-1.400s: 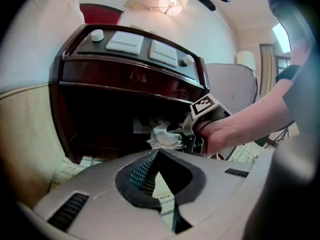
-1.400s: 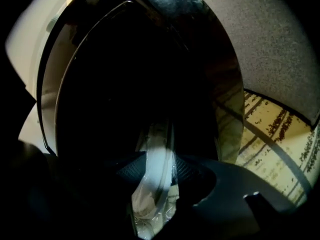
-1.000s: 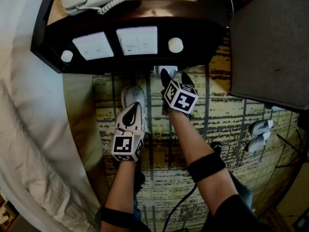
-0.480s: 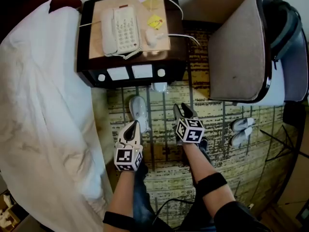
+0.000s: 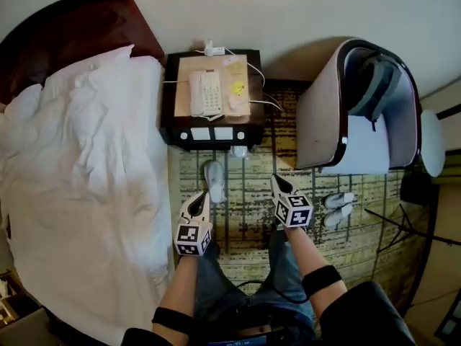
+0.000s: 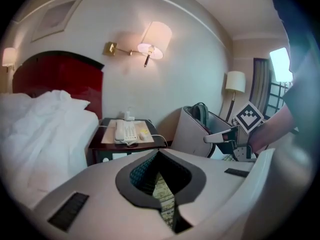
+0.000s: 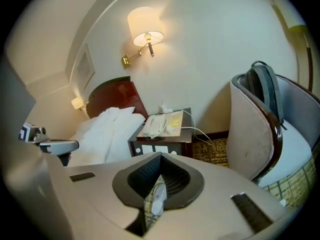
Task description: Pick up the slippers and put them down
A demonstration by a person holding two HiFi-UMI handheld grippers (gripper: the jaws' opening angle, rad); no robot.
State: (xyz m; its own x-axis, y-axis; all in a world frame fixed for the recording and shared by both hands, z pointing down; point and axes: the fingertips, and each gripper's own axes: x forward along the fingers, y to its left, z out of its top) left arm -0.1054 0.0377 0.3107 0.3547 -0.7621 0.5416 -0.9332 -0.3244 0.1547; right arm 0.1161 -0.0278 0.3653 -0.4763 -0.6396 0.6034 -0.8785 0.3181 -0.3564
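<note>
Already down on the yellow-and-black patterned carpet (image 5: pixel 248 215): one flat white slipper (image 5: pixel 214 181), short of the dark wooden nightstand (image 5: pixel 170 107), showing in the head view just past the tip of the left claw (image 5: pixel 204 195) at 12 o'clock, yet untouched by it and lying far below. Probably its mate: a smaller pale shape (image 5: pixel 240 151) at 1 o'clock of that slipper, tucked against the nightstand's foot, too small to name for certain.

At 3 o'clock of the first slipper, the right claw (image 5: pixel 276 182), clear of both; just been closing, now pressed fully together with nothing gripped, only carpet and a distant white slipper glimpsed through the slit in the right gripper view. Same for the left claw: clamped tight on nothing.

Changed within the last second: then, both claws low beside the slippers under the nightstand's edge, the right one spread; now, both drawn back and lifted, and far more of the room taken in from above, namely white rumpled bed (image 5: pixel 72 193) at 9 o'clock, cream corded telephone (image 5: pixel 207 92) on the nightstand's top, curved beige-backed armchair (image 5: pixel 320 121) at 2 o'clock, a separate pale pair of shoes (image 5: pixel 338 200) at its base.

Judged from that: release done, slippers left on the floor, task at or near its end. No regrasp needed unless neater pairing wanted.
</note>
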